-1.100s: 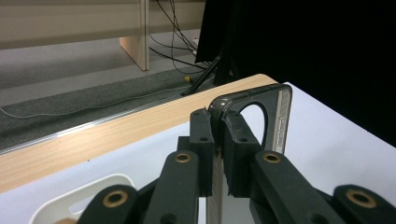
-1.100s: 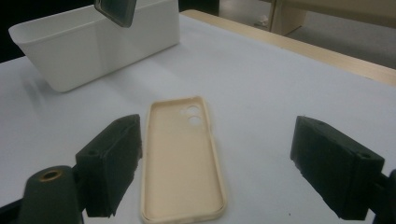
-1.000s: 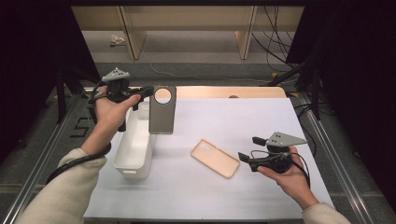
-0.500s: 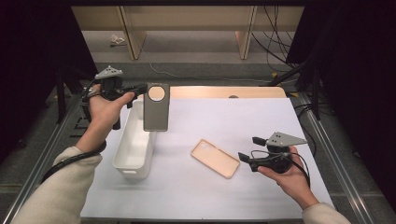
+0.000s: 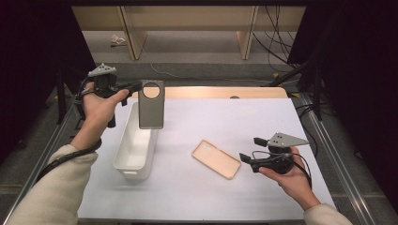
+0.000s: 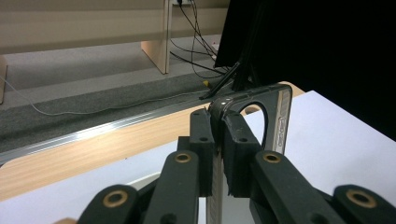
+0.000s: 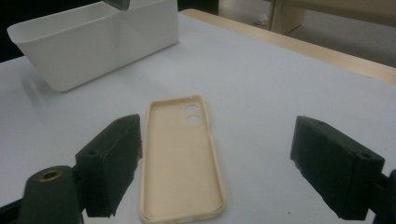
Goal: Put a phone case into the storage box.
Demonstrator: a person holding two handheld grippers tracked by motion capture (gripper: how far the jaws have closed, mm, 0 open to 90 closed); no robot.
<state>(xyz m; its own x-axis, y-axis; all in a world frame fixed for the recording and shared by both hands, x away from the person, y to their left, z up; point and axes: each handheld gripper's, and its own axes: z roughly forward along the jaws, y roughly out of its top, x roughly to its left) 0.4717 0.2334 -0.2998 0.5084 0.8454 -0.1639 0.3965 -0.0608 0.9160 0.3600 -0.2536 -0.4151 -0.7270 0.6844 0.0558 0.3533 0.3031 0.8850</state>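
Left gripper was clamped on grey phone case, lower end hidden by jaws; right gripper was held apart near beige case.

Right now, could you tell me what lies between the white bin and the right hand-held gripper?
The beige phone case lies there on the white table cover, per the high view.

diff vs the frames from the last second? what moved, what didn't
The left tongs, shut on the grey phone case, carried it a little left, so it hangs upright over the far end of the white bin. No grab or release. The right tongs are open as before beside the beige phone case, which lies flat where it was.
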